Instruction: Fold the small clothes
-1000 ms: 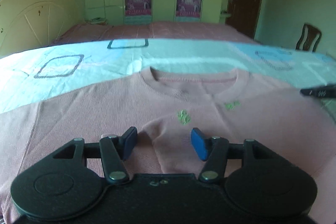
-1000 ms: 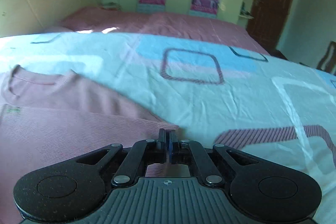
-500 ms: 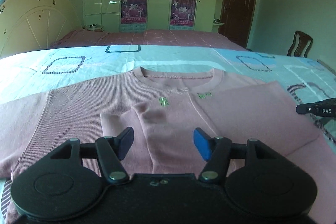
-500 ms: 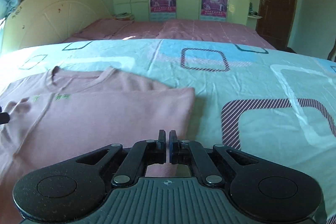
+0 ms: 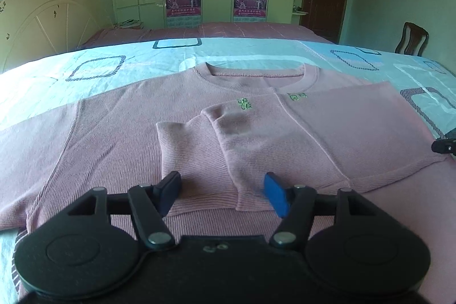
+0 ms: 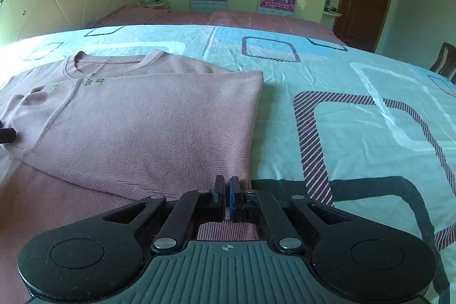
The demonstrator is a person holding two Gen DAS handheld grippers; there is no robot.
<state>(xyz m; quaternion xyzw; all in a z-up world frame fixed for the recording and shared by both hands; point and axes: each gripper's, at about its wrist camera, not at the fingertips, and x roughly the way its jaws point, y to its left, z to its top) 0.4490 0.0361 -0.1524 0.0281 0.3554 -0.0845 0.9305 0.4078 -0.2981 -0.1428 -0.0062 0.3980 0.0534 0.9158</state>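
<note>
Left hand-held gripper jaws apart – empty, right hand-held gripper closed – empty

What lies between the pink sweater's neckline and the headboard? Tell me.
In the left wrist view, only bare patterned bedsheet lies between the pink sweater neckline and the cream headboard; nothing rests on it.

You see the pink ribbed sweater lying flat on the bed, collar away, one side and sleeve folded inward.
</note>
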